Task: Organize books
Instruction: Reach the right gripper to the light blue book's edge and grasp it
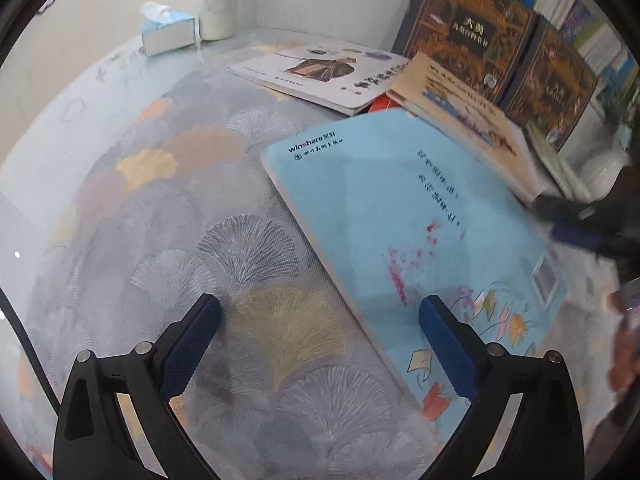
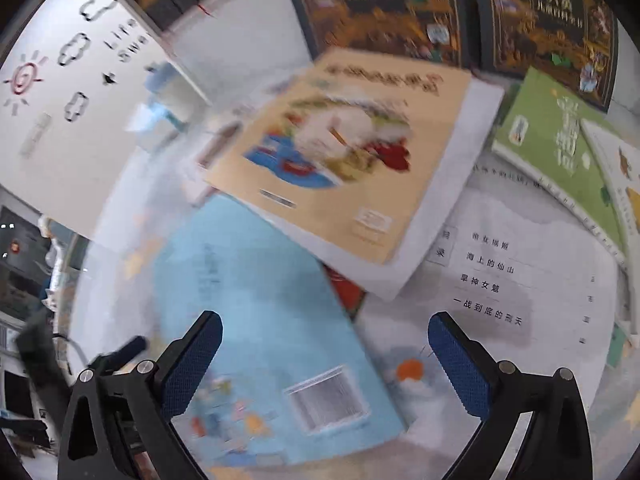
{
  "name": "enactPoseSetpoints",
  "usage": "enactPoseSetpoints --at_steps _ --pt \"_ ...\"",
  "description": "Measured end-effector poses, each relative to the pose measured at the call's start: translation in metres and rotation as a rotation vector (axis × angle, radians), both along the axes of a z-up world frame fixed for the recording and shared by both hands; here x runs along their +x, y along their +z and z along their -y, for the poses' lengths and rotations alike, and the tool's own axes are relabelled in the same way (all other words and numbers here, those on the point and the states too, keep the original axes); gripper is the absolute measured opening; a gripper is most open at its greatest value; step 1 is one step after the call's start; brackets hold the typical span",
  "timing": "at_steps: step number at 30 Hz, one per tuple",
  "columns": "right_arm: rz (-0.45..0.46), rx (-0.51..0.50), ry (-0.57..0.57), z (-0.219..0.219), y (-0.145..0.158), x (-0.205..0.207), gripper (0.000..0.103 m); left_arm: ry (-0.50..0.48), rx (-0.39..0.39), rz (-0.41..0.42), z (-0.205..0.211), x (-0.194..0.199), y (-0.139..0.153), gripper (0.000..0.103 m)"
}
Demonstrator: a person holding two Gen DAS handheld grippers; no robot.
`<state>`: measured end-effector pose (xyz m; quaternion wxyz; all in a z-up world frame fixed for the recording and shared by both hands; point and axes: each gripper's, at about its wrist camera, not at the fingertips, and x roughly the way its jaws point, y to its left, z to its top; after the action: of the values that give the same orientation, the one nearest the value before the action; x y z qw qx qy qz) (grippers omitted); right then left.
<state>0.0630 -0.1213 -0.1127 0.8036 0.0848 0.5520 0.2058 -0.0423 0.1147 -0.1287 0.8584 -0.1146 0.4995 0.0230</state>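
Left gripper [image 1: 320, 340]: spread wide, empty, over light blue book [image 1: 400, 220] flat on patterned tablecloth [image 1: 160, 220]. Right gripper [image 2: 325, 360]: spread wide, empty, above same book; dark volumes [image 2: 380, 8] upright behind

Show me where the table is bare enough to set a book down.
Free: the patterned cloth left of the blue book, up to the tissue pack and bottle. Crowded: the right side, where the blue, tan and white books overlap before the dark standing books.
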Motion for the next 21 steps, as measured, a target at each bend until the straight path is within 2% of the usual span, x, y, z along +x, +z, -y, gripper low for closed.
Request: enactPoseSetpoints --at_steps 2,5,11,14,15,18,21 --pt "0.022 0.009 0.003 0.000 0.001 0.001 0.103 -0.013 0.002 0.007 0.001 0.004 -0.001 0.099" --pt "-0.001 0.030 0.027 -0.002 0.003 -0.006 0.103 -0.046 0.015 0.022 0.007 0.005 -0.002 0.100" --pt "-0.038 0.023 0.160 -0.020 -0.004 -0.033 0.103 -0.178 0.009 0.016 0.031 0.002 -0.002 0.102" --pt "-0.093 0.115 0.190 -0.020 -0.006 -0.047 0.103 -0.242 0.002 0.018 0.043 -0.001 -0.003 0.103" --pt "-0.133 0.169 0.194 -0.018 -0.012 -0.051 0.103 -0.242 0.025 0.013 0.046 -0.002 -0.003 0.103" --pt "-0.165 0.207 0.191 -0.017 -0.024 -0.067 0.103 -0.270 0.046 0.003 0.047 -0.005 -0.004 0.103" --pt "-0.192 0.317 0.197 -0.010 -0.028 -0.089 0.103 -0.323 0.044 -0.002 0.047 -0.018 -0.003 0.103"
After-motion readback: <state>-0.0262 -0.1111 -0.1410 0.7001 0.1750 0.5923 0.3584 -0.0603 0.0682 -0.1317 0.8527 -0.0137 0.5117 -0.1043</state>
